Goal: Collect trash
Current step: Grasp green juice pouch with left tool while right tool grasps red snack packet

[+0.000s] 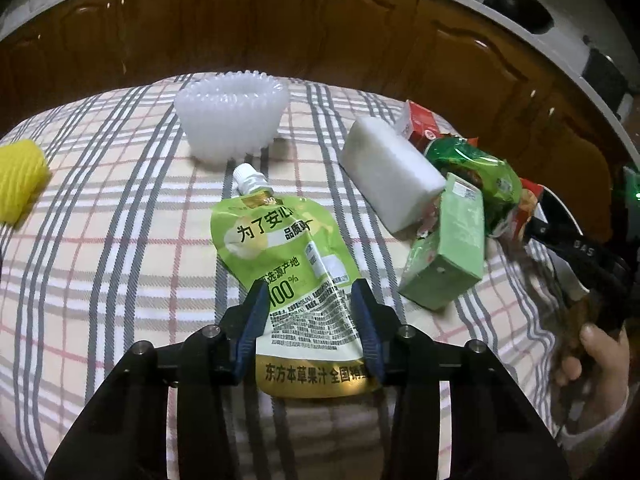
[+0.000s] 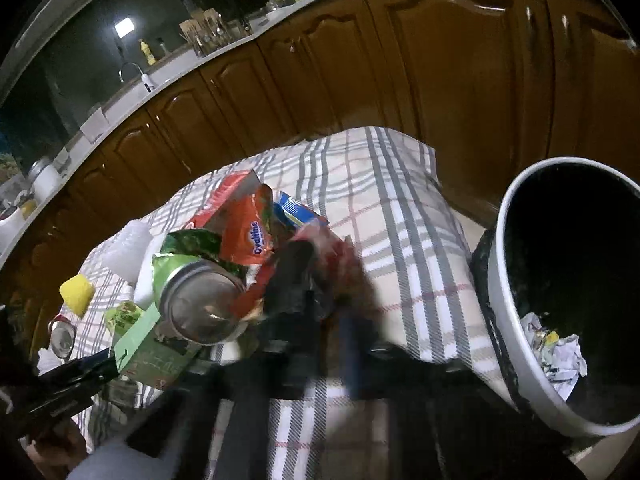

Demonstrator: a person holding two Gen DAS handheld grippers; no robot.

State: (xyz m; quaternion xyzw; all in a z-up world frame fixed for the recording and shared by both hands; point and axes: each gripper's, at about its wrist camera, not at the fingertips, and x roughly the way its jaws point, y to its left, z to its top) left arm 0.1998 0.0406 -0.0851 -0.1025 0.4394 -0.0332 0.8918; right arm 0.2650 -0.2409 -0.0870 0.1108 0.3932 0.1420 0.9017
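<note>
I am closing my left gripper (image 1: 314,312) around the lower part of the green juice pouch (image 1: 288,264) lying flat on the checked cloth (image 1: 120,248); the pads are flanking it, and whether they are pressing yet I cannot tell. My right gripper (image 2: 316,280) is pinched shut on a blurred reddish wrapper (image 2: 332,248) beside the bin (image 2: 496,280). The slick pouch could be slipping out, or the cloth bunching up with it.

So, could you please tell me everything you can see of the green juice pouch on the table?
The pouch is a flat, soft-looking spouted pack, light green with a gold band at its bottom and Chinese print plus "100%". Its white screw cap points away, toward the white ribbed cup. It lies face up on the checked cloth, its lower part between the blue pads of the left claw, which sit at its side edges.
</note>
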